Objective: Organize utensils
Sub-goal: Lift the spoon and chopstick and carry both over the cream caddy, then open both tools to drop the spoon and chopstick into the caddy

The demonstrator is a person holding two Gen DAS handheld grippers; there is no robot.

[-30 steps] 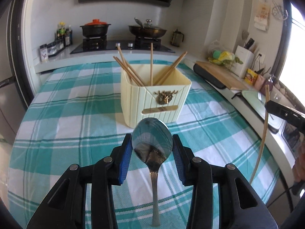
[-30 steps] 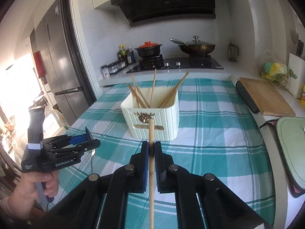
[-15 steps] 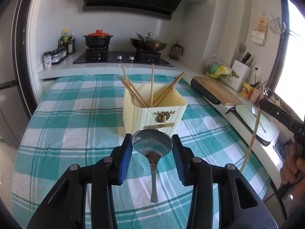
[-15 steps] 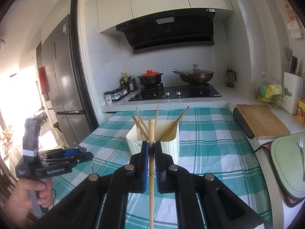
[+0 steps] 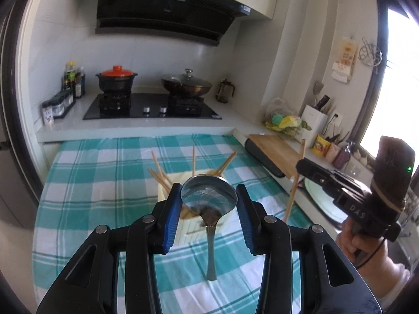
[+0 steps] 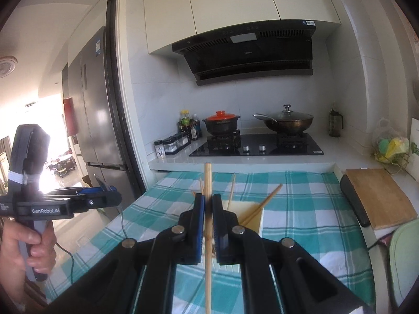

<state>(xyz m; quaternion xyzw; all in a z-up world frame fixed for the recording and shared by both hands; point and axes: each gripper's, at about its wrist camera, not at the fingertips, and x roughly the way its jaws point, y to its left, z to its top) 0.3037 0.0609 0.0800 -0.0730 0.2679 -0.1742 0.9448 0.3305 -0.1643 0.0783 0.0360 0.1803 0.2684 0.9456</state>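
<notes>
Worktop [image 5: 86,183] with a teal-and-white check cloth fills the lower half of both views, running back to the stove counter at the top of the cloth. Near its middle stands the cream utensil holder [image 5: 183,233], a ribbed box largely hidden behind the jaws in both views; its far wall shows at centre right of the right wrist view. Several chopsticks [image 5: 226,162] already lean inside it, fanned out above the rim, so part of the sorting looks done.

Two pieces are not yet in. The left gripper [image 5: 208,196], at lower centre of its own view, grasps a metal spoon [image 5: 208,196] across the bowl: the blue pads press its two sides, the bowl faces the camera and the handle hangs down in front of the holder, its tip above the cloth. The right gripper [image 6: 208,210] is clenched on a single wooden chopstick [image 6: 207,180], held upright, one end rising above the jaws and the rest dropping out of the bottom of the frame. In the left wrist view that same stick shows at centre right, slanting down beside the holder and apart from it.

Judging by this, the task is well along but unfinished: both held pieces hang clear of the holder's rim, and each must be brought over the opening and let go. No loose utensil shows on the visible cloth.
</notes>
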